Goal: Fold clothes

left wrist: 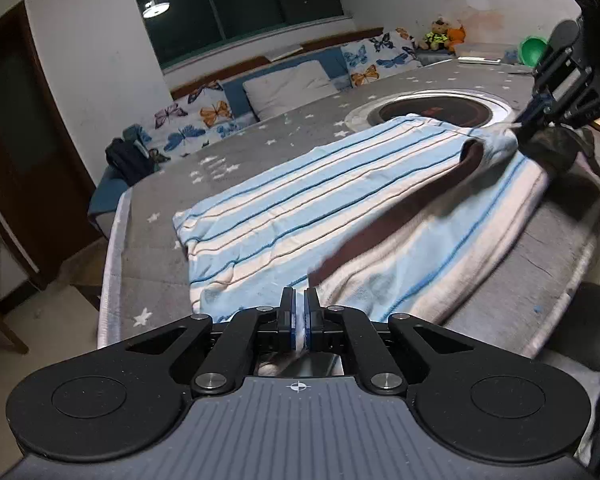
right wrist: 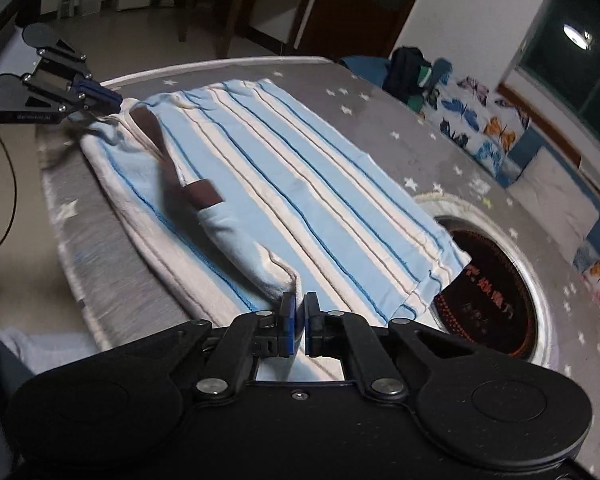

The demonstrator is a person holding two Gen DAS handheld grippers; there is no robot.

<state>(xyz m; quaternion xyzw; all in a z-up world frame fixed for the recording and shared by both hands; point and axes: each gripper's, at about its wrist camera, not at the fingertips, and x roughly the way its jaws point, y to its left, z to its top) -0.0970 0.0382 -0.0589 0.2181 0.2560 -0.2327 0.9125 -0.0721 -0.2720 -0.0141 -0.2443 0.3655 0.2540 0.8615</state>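
A light-blue and white striped garment (left wrist: 320,208) lies spread on the grey star-patterned table (left wrist: 156,248); it also shows in the right wrist view (right wrist: 300,184). My left gripper (left wrist: 299,304) is shut on the garment's near edge and lifts it a little. It shows at the far left of the right wrist view (right wrist: 114,100). My right gripper (right wrist: 299,308) is shut on the other end of the same edge, and shows at the upper right of the left wrist view (left wrist: 520,124). The raised edge forms a long fold with a dark gap under it.
A round dark hotplate (left wrist: 436,112) is set into the table beyond the garment, partly covered by it (right wrist: 496,304). A sofa with butterfly cushions (left wrist: 204,116) and a white pillow (left wrist: 292,88) stands behind. The table edge (right wrist: 72,248) runs close to the garment's near side.
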